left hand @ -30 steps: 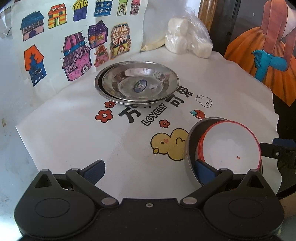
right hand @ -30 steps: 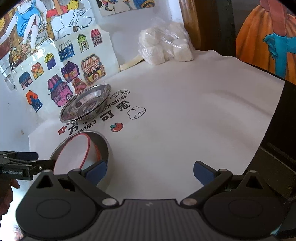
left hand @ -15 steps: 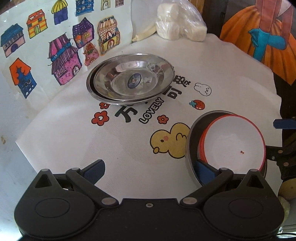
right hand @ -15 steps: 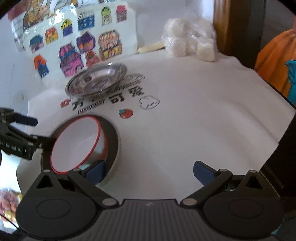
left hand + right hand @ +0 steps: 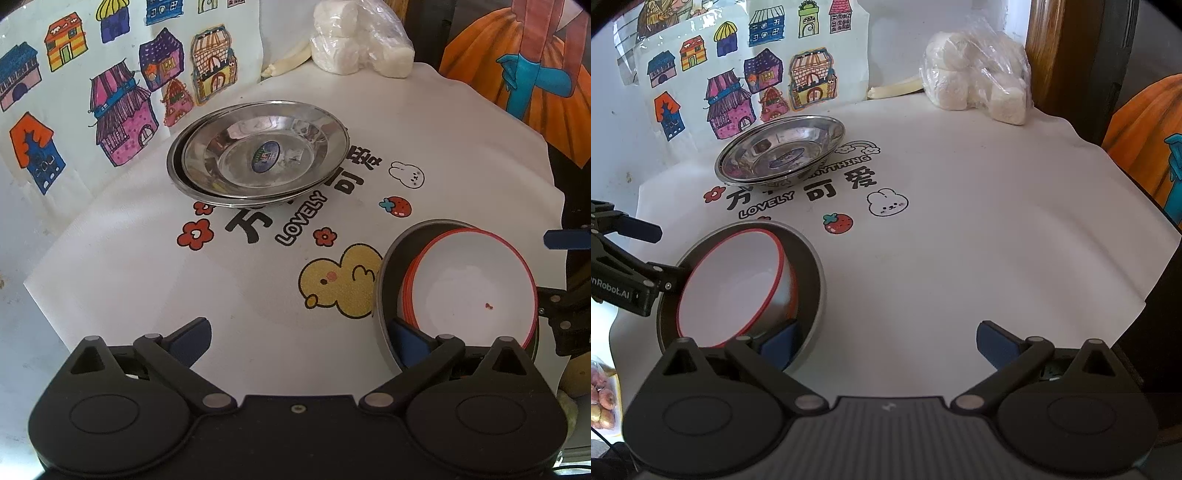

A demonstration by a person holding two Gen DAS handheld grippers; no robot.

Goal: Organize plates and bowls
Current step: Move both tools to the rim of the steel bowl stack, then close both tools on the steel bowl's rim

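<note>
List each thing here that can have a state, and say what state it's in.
Steel plates: two stacked, empty, upright.
Red-rimmed bowl: empty, tilted inside the grey bowl.
Grey bowl: upright, holding the red-rimmed bowl.
Plastic bag: full of white lumps.
Left gripper: open.
Right gripper: open.

Both views are bright and evenly lit by soft daylight, and the white table cover (image 5: 258,314) shows only faint shadow ahead of each claw. The stacked steel plates (image 5: 258,151) far ahead of the left gripper (image 5: 299,339) carry patchy glare and mirror-like reflections, and the wall to its left washes out pale. Fisheye bending curves the edges and blackens the corners; the center is sharp, the rim slightly soft.
</note>
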